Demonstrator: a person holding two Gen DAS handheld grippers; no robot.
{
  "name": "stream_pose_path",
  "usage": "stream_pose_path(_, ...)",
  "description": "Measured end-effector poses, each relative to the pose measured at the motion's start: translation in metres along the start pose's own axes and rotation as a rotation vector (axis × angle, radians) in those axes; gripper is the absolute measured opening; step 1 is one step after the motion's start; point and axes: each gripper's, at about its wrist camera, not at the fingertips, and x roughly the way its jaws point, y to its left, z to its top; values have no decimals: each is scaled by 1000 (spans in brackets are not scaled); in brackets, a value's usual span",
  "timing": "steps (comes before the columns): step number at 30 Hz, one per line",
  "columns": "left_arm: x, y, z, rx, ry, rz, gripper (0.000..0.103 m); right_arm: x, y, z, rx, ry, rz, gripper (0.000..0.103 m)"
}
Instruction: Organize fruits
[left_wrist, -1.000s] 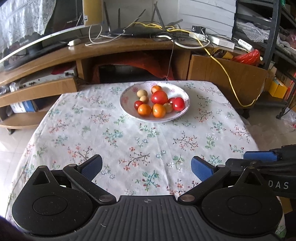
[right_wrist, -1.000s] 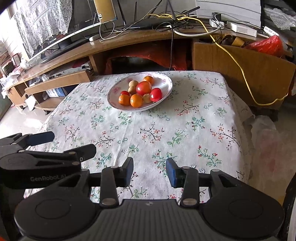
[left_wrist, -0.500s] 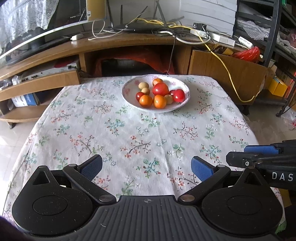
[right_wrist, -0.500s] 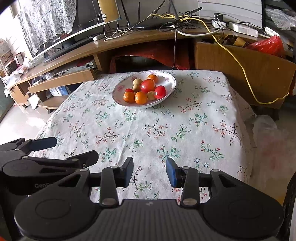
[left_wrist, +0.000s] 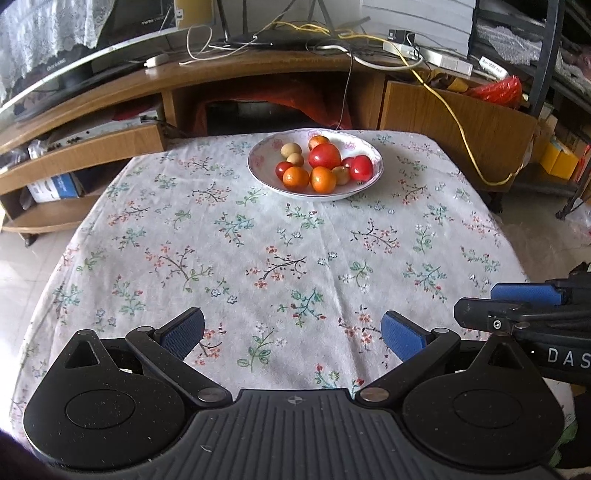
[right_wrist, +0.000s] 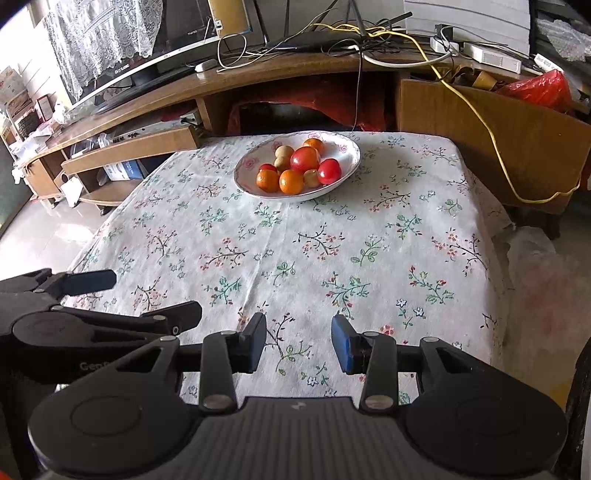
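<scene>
1. Both claws have drawn back from the bowl (left_wrist: 373, 157); it now sits farther up the tabletop (left_wrist: 258, 240) than a second ago.
2. Left claw (left_wrist: 291, 332) gapes wide and empty; right claw (right_wrist: 298, 341) is parted less, also empty.
3. Fruits (right_wrist: 295, 168) lie straight ahead, well apart from both — neither arm clearly nearer.
4. Fruits look roundish, showing no long axis — approach direction seems free.
</scene>
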Motion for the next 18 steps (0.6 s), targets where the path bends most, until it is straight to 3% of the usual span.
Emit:
stream_pose_path(4,-3,-1,-3,7,-13,25,102,0,1,-1,-3,-1,3,39)
stream_pose_path(12,-1,0,-5,-12,28,0,95,2,3,-5,-8,12,0,39)
stream_pose_path(18,2,-1,-7,3,56,18,96,4,5,-7,-16,22,0,39)
